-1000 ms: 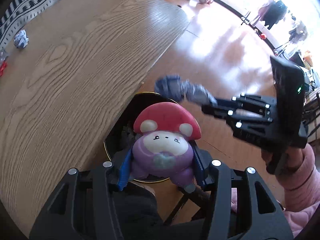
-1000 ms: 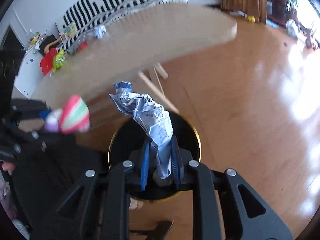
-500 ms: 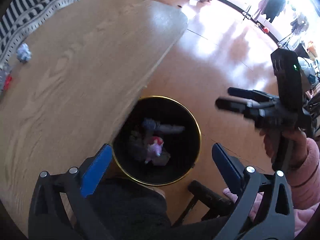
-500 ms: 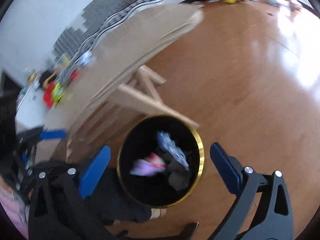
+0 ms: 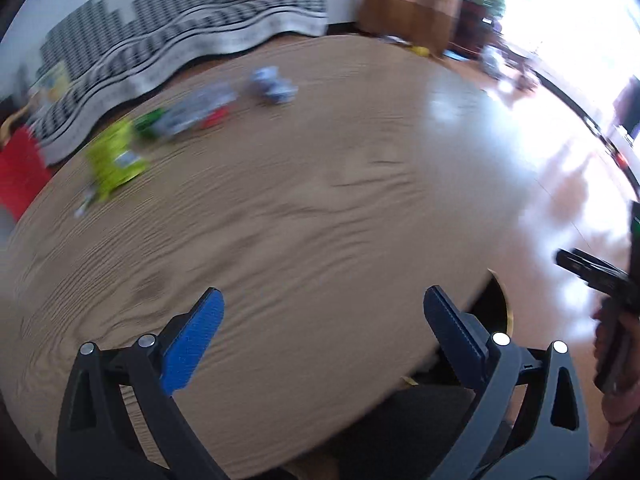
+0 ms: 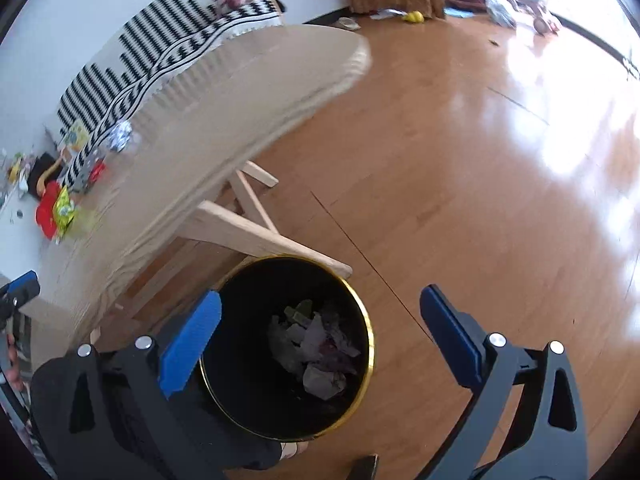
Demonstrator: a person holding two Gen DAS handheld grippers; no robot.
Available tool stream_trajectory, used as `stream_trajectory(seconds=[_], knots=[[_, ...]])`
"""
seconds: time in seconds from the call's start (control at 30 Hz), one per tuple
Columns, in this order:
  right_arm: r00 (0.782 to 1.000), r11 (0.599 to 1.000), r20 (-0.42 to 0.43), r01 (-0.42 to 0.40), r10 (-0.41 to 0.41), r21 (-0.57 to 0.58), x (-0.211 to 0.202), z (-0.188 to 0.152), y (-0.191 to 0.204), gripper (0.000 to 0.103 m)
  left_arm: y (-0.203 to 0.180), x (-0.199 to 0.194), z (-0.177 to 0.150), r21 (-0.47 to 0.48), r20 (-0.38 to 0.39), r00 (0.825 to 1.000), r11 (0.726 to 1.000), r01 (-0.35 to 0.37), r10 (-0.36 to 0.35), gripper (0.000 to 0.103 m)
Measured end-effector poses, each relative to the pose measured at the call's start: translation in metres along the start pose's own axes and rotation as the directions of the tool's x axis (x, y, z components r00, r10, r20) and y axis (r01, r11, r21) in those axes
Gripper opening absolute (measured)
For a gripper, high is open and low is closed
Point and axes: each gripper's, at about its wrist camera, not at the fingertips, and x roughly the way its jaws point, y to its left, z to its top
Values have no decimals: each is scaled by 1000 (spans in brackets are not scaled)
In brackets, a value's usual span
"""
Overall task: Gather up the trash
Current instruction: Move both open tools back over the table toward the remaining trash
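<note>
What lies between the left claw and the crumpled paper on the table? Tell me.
Bare wood: in the left wrist view, only the table lies between the open left claw and the crumpled paper.

Bin (image 6: 366,364) on floor (image 6: 480,200) beside table (image 5: 320,200) edge, crumpled trash (image 6: 316,352) inside bin, wrappers (image 5: 116,156) & paper ball (image 5: 272,84) on table's far side, sofa (image 5: 180,52) behind table.

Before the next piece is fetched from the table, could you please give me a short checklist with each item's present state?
1. Left gripper jaws open, nothing between: ok.
2. Right gripper jaws open, nothing between: ok.
3. Dropped trash lies inside the bin: ok.
4. Trash left on the table: crumpled paper and a green wrapper remain: not ok.
5. What the grey and red item is: cannot tell, blurred.
</note>
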Motion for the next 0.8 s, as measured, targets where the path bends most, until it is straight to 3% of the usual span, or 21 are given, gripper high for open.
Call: stream_trajectory(seconds=[0.43,0.57,0.67,0.8], knots=[[997,968,62,-30,47,-248,2,43,131,96,118,0,-19,-185,1,995,978,-96,98,97],[994,922,92,-25,65,-385,16,62,191,96,162,0,-21,-234,-3,988,961,-150,154,97],[999,859,39,-9,34,-512,52,74,234,96,185,7,-18,-186,-16,960,943,-276,278,97],[999,837,-41,-27,6,-546,99,88,262,96,224,33,-19,-235,-87,965,936,-261,247,97]])
